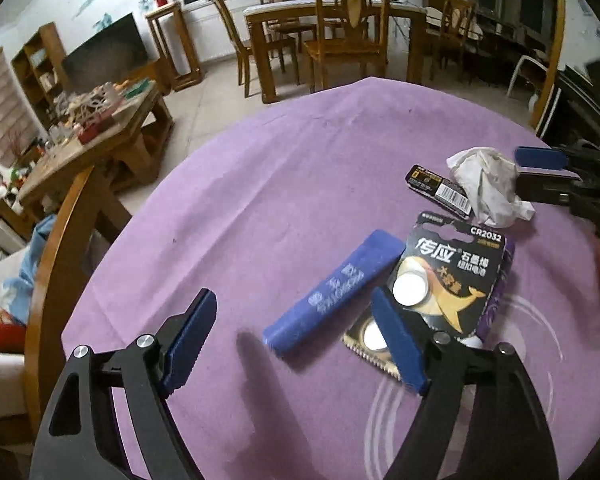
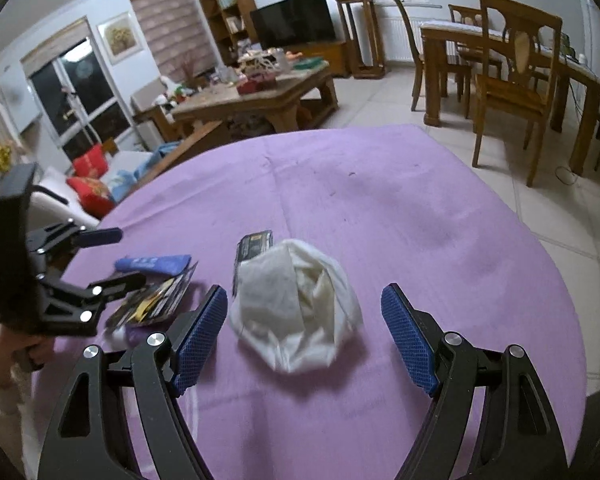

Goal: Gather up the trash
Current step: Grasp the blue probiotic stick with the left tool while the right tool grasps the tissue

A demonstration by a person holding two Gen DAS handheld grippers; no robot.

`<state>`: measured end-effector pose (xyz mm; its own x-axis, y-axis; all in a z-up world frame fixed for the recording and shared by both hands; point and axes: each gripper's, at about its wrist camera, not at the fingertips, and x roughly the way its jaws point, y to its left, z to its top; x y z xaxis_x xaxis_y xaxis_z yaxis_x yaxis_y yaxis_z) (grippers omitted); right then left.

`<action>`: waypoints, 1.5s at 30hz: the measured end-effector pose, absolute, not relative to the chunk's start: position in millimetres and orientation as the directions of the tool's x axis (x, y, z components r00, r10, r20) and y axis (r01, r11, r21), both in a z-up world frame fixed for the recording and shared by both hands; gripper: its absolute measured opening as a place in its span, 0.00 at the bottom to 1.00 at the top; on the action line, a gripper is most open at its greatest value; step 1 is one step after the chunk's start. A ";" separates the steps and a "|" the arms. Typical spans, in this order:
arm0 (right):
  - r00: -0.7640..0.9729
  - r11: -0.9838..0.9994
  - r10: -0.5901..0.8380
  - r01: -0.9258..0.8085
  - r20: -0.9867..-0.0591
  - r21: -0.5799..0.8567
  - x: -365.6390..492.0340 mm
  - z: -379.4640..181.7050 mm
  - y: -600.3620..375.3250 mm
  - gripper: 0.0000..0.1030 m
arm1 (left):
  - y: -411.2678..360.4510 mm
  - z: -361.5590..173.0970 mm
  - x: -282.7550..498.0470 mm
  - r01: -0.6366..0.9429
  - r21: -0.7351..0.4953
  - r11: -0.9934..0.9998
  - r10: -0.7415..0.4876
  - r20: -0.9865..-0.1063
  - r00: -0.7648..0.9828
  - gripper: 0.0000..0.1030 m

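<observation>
The left gripper (image 1: 292, 344) stands wide over the purple tablecloth (image 1: 260, 200), gripping nothing; the blue packet (image 1: 336, 292) lies between its ribbed blue pads. Just right of that packet, a glossy black coin-battery card (image 1: 448, 280) lies partly under one pad. The right gripper (image 2: 304, 328) also stands wide and empty, the crumpled white tissue (image 2: 296, 308) between its fingers. Beyond the tissue lies a small black wrapper (image 2: 252, 248), touching it. Past that, the creased cloth is bare to its rounded far edge.
</observation>
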<state>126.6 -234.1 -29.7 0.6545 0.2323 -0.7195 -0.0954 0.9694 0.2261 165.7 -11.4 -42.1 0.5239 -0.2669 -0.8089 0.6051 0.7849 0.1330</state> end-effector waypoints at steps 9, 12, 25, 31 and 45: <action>0.637 0.994 0.112 -0.085 -0.763 0.075 147.5 -49.5 -209.1 0.30 | -24.1 -49.1 173.4 0.600 0.185 0.779 -0.276 -0.758 0.591 0.69; 0.639 0.986 0.161 -0.067 -0.752 0.154 146.0 -51.0 -224.0 0.23 | -24.3 -47.6 177.5 0.585 0.164 0.794 -0.277 -0.759 0.589 0.55; 0.687 0.915 0.329 -0.063 -0.648 0.398 94.4 -33.8 -271.3 0.18 | 11.9 -33.3 169.9 0.478 -0.013 0.878 -0.332 -0.735 0.591 0.17; 0.704 0.878 0.398 -0.105 -0.589 0.468 56.7 -13.0 -278.6 0.18 | 24.6 -26.6 160.7 0.455 -0.039 0.890 -0.333 -0.736 0.589 0.17; 0.695 0.846 0.477 -0.196 -0.538 0.496 -25.4 4.8 -257.7 0.18 | -0.4 -35.3 167.0 0.457 -0.076 0.886 -0.344 -0.768 0.539 0.58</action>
